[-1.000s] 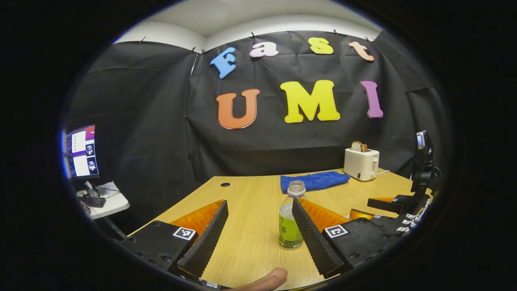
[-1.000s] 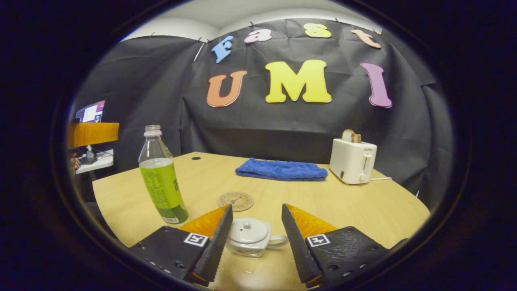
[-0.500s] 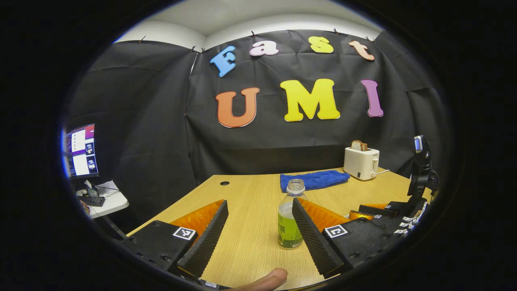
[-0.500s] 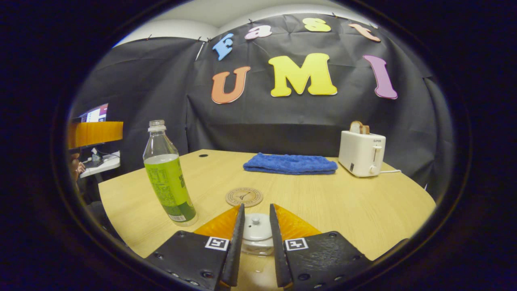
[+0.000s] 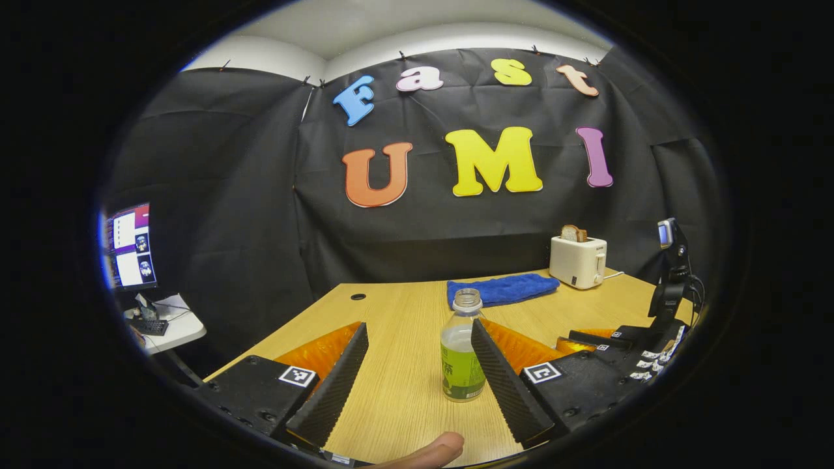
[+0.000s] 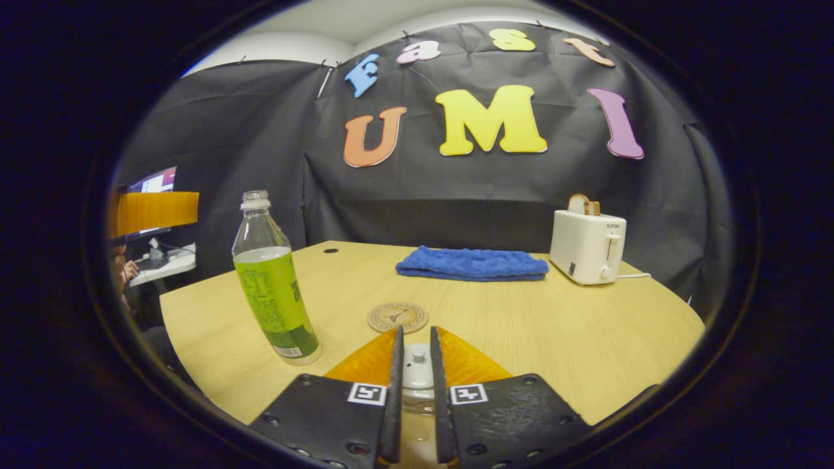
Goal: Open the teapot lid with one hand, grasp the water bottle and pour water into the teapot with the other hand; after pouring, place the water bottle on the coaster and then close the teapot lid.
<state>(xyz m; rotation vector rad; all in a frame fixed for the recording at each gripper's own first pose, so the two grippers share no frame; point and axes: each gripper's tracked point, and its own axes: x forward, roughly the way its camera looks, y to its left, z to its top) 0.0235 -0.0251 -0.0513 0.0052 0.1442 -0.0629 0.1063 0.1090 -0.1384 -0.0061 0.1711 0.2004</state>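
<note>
The lid-opening step is in hand. In the right gripper view, the right hand-held gripper (image 6: 415,391) is closing its two fingers on the small knob of the teapot lid (image 6: 417,369), with the jaws nearly together on either side of it; whether both are already pressing on the knob is not something I can tell. The teapot is sitting near the front edge of the worktop (image 6: 586,339), with the coaster (image 6: 397,317) just beyond it toward the middle and the water bottle (image 6: 272,293) standing upright, uncapped, toward the left edge.

In the left gripper view, the left hand-held gripper (image 5: 417,371) is hanging with its fingers spread wide, pointing at the bottle (image 5: 461,355), which is sitting nearer the right finger than the left and not touching either.

The next move, as I judge it, is calling for a firm pinch on the knob and a straight lift clear of the pot. The left gripper is needing to shift so the bottle is centred between its fingers before closing.
</note>
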